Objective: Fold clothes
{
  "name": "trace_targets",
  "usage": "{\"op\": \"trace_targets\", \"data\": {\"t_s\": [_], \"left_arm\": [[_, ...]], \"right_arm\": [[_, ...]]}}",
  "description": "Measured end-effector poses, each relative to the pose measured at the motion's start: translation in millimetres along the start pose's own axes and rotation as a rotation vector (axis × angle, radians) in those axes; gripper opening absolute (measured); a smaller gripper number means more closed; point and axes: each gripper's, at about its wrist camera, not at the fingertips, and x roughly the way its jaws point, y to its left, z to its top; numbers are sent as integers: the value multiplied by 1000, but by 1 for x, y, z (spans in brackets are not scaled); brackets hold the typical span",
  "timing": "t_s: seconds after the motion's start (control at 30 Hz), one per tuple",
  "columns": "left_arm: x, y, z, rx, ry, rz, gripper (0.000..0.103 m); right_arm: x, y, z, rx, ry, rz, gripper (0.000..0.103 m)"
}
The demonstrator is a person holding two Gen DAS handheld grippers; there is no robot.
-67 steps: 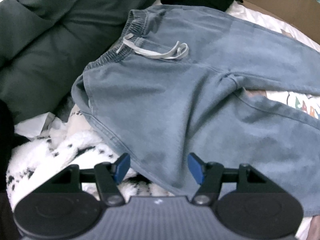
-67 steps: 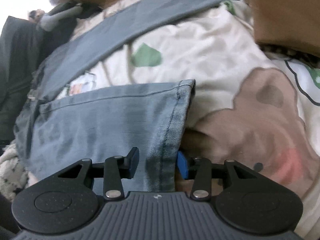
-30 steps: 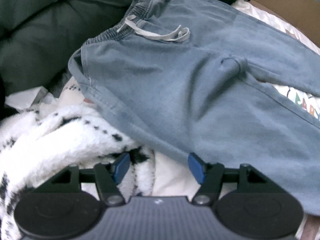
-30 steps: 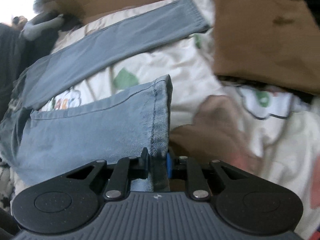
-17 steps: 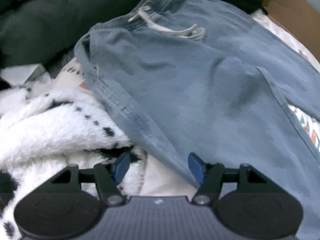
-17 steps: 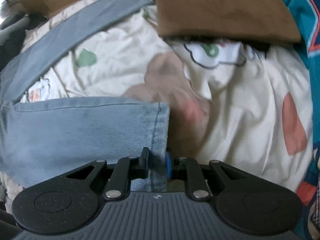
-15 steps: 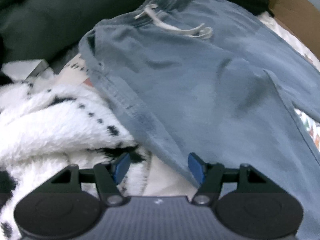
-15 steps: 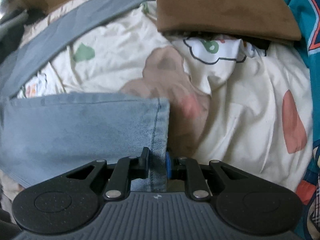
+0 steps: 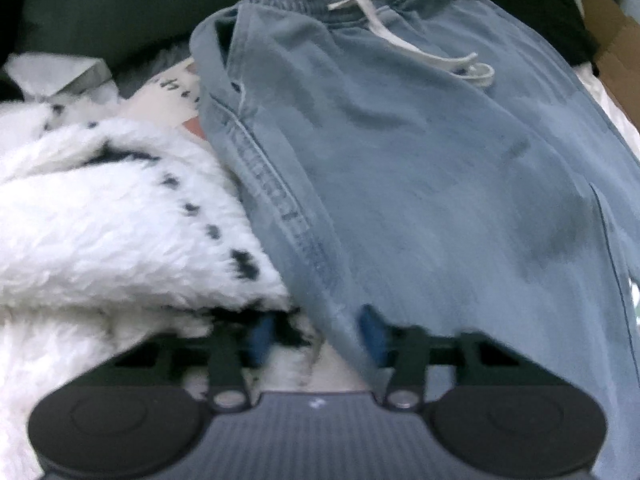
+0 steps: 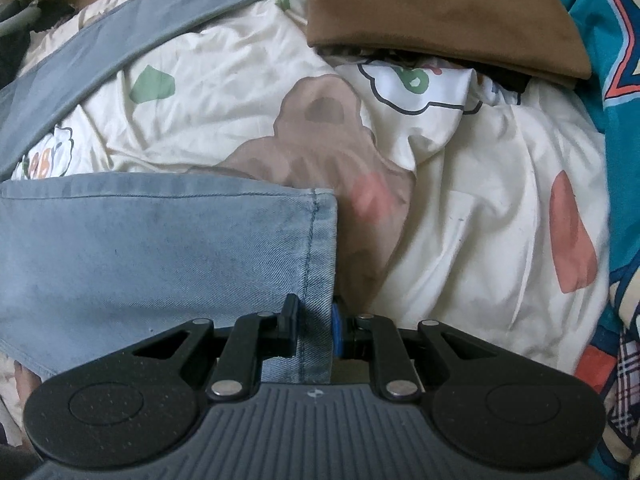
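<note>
Light blue jeans [image 9: 420, 160] with a white drawstring [image 9: 420, 48] lie spread on the bed. In the left wrist view my left gripper [image 9: 316, 338] hangs over the jeans' side seam below the waistband. Its jaws are closing, with the seam edge between the blue pads but not clamped. In the right wrist view my right gripper [image 10: 314, 324] is shut on the hem [image 10: 320, 260] of the near trouser leg [image 10: 160, 248]. The other leg [image 10: 140, 36] runs slantwise across the upper left.
A fluffy white garment with black spots [image 9: 112, 220] lies left of the jeans, with dark green bedding [image 9: 120, 0] behind. A folded brown garment [image 10: 440, 12] and teal fabric [image 10: 608, 60] border the cream printed sheet [image 10: 460, 220]. Cardboard [image 9: 616, 52] shows far right.
The left gripper has dropped closer to the jeans' side seam and its jaws have narrowed around the edge. The right gripper stays clamped on the hem, which has shifted slightly.
</note>
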Motion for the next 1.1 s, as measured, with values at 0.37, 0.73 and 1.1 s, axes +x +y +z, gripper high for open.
{"op": "trace_targets", "data": {"t_s": [0.37,0.73,1.1], "left_arm": [[-13,12,8,108,63,-37,5],[-29,12,28,144,64,-34,36],[-78,1,92,162,51,13,44]], "right_arm": [[-7,-7,-19,45,55,-225,0],[8,-23,5,96,-3,-85,54],[25,17,16,74,76,-64,54]]}}
